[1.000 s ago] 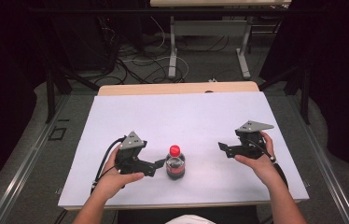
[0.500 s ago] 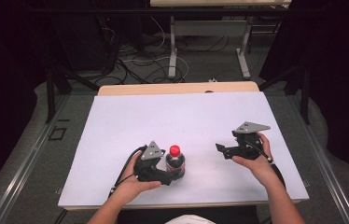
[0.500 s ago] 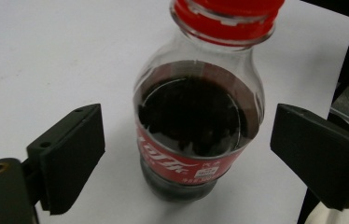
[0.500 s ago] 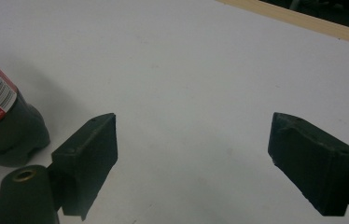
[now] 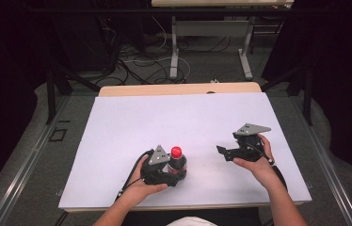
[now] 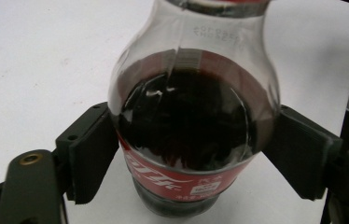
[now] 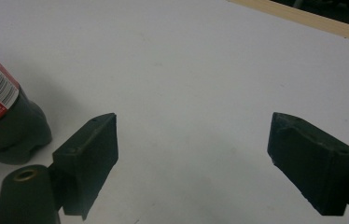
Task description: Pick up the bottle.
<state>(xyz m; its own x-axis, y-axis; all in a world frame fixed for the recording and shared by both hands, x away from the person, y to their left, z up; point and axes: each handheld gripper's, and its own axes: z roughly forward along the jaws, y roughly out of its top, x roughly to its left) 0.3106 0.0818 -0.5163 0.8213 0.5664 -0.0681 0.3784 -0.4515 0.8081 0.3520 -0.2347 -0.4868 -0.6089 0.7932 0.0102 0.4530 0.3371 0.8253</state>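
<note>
**Left gripper closes on cola bottle**

High view: near the tabletop's front edge, the left gripper clamps a red-capped cola bottle; the right gripper waits apart.

Left gripper view: the jaws, just closing, pinch the bottle's belly; squeezing evenly should keep it upright.

Right gripper view: jaws spread, empty.

bottle on table, lower centre of frame | left gripper around it, seemingly touching | right gripper to its right, apart
</note>
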